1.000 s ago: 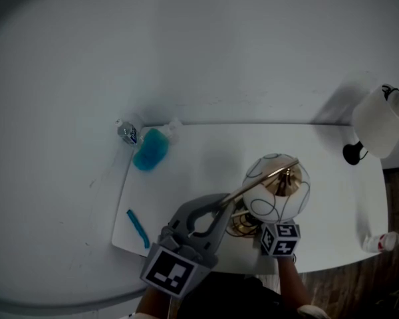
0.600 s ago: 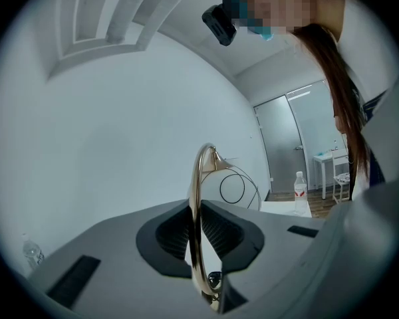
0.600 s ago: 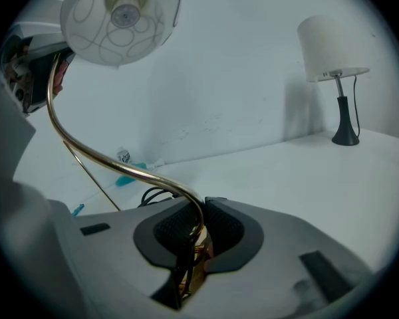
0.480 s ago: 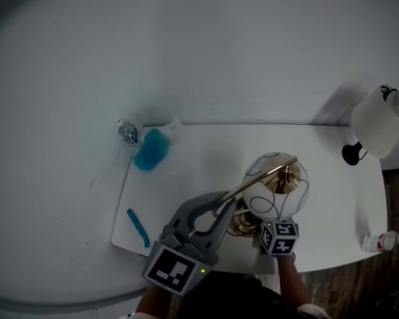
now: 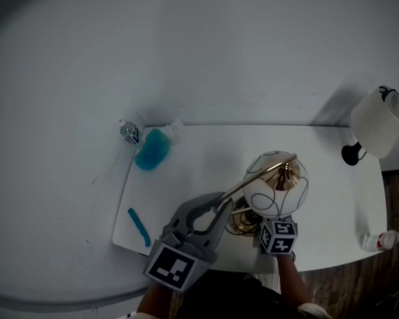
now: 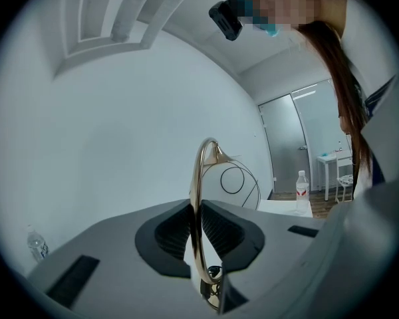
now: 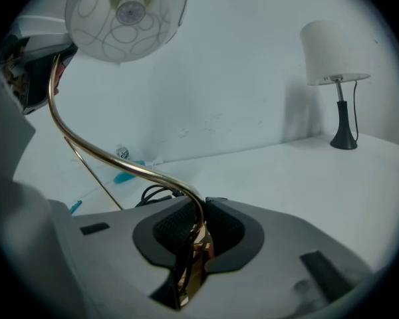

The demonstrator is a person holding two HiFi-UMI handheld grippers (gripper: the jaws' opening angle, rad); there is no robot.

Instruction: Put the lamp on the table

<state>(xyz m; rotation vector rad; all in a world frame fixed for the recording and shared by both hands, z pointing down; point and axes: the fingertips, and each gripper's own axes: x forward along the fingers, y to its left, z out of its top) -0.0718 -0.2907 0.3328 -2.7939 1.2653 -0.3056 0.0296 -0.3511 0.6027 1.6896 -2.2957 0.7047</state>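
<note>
A brass lamp with a curved stem (image 5: pixel 256 176) and a round white wire-patterned shade (image 5: pixel 275 186) stands near the front edge of the white table (image 5: pixel 199 158), its base (image 5: pixel 239 223) low by the table top. My left gripper (image 5: pixel 221 208) is shut on the curved stem (image 6: pixel 195 205). My right gripper (image 5: pixel 258 223) is shut on the lower stem (image 7: pixel 194 234) close to the base. In the right gripper view the shade (image 7: pixel 125 17) hangs at the upper left. A black cord (image 7: pixel 153 193) lies behind the base.
A blue bottle (image 5: pixel 151 149) and a small clear bottle (image 5: pixel 128 131) lie at the table's far left corner. A blue pen-like stick (image 5: pixel 138 226) lies at the front left. A white-shaded lamp on a black stand (image 5: pixel 376 121) stands at the far right. A water bottle (image 5: pixel 382 240) lies front right.
Lamp and both grippers have shifted very slightly; the base sits a touch lower toward the table. Both grips are unchanged.
</note>
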